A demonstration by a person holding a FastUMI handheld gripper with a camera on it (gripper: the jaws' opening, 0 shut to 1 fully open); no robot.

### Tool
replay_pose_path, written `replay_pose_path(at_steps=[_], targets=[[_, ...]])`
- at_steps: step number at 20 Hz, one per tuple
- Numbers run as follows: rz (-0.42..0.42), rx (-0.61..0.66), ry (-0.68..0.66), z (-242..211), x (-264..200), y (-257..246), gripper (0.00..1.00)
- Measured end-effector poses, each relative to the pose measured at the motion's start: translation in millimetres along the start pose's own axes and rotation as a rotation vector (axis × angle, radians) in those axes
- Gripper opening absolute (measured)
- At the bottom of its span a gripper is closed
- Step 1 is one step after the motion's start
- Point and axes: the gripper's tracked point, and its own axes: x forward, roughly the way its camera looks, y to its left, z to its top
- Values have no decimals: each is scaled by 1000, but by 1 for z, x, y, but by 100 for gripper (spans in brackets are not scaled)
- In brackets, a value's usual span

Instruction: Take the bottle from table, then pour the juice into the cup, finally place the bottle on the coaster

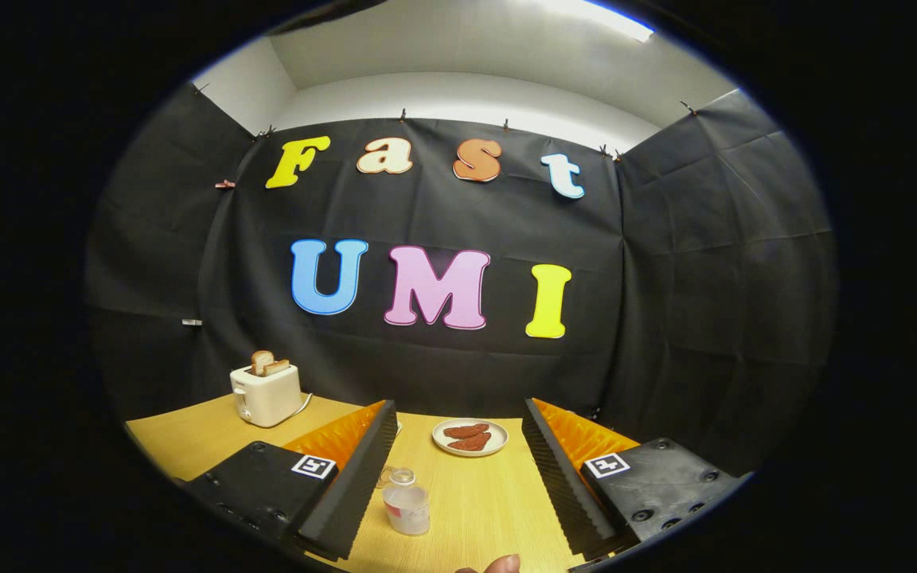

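— Bottle [406, 501] first: where do you see it?

— You have it standing upright on the wooden table [490, 493], between your two fingers but close to the left one, not touching either as far as the view lets you judge. It is a small clear bottle with no cap on its neck and a pale label around its body; whether any juice is inside you cannot tell.

— And the gripper [458, 469] itself?

— Your fingers are spread wide apart, clamped on nothing — the bottle sits in the gap with plenty of room on its right side. Each finger carries a ribbed inner face, and a square marker sits on the block behind each one.

— Anything nearer than the bottle?

— A fingertip [501, 564] of a person's hand pokes in at the very bottom, just nearer than the bottle and a little to its right.

— What lies just behind the bottle?

— Something clear and glassy, possibly the cup [384, 476], shows beside the left finger, mostly hidden by it; you cannot make out its shape.

— Farther on?

— Beyond the fingertips, roughly midway between them, a white plate [470, 438] holds two reddish-brown pieces of food. Off to the left, past the left finger, a white toaster [266, 394] stands near the table's far edge with slices of toast sticking up out of it. Behind everything hangs the black cloth wall.
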Motion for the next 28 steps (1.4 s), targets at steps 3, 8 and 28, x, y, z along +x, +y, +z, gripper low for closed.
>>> replay_pose_path(at_steps=[3,8,28], targets=[[20,5,6,-15,-4,7,97],[35,36,18,-37,-9,18,97],[87,93,151,-208,21,60,97]])
